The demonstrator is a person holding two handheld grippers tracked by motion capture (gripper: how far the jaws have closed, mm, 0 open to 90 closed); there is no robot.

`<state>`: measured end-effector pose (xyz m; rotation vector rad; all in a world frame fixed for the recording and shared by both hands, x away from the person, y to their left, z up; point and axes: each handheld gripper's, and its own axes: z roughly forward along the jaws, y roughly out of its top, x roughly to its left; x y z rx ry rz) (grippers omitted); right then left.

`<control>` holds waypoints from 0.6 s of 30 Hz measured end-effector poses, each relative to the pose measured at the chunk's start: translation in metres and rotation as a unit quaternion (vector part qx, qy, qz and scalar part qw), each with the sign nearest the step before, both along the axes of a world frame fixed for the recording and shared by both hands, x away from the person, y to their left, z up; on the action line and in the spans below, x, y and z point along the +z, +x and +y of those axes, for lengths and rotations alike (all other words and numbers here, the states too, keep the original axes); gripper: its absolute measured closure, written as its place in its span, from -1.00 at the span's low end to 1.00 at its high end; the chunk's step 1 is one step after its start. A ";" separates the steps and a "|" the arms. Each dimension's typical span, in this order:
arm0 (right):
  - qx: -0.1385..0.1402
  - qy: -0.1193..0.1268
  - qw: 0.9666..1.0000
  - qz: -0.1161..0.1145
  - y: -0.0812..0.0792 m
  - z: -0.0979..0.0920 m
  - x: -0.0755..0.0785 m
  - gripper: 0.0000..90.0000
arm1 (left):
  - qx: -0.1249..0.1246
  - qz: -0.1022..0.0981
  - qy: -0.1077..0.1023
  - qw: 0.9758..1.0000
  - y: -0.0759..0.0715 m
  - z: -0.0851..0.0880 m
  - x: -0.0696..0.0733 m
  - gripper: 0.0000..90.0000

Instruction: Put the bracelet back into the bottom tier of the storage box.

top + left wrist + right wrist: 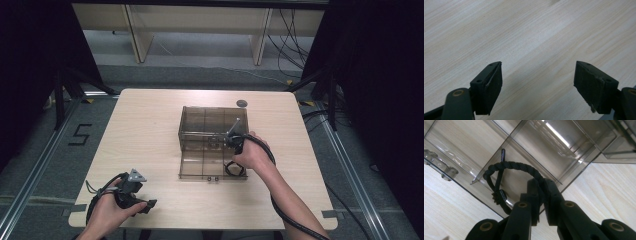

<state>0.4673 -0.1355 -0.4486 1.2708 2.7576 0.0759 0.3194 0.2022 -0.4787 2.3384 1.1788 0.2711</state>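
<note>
A smoky clear compartment box (186,134) lies open mid-table, its lid standing up at the back. My right gripper (541,183) is shut on a black braided bracelet (512,166), which hangs as a loop over the box's dividers (534,157). In the high view the bracelet (233,169) sits over the front right compartment, under the person's right hand and the right gripper (235,142). My left gripper (146,205) rests near the table's front left corner. Its jaws stand wide apart over bare wood, so the left gripper (537,75) is open and holds nothing.
A small dark round object (242,103) lies on the light wooden table (145,125) just behind the box. Two small clasps (446,171) stick out from the box's front edge. Cables trail from both grippers off the near edge.
</note>
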 end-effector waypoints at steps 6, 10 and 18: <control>0.000 0.002 1.000 0.004 0.001 0.000 -0.004 0.87 | 0.001 0.000 0.000 1.000 0.000 0.000 0.000 -0.49; 0.001 0.001 1.000 0.006 0.001 0.001 -0.006 0.87 | 0.001 -0.001 0.000 1.000 0.000 0.000 0.000 -0.49; -0.006 0.003 1.000 0.006 0.002 0.003 -0.008 0.87 | 0.001 -0.001 0.000 1.000 0.000 0.000 0.001 -0.49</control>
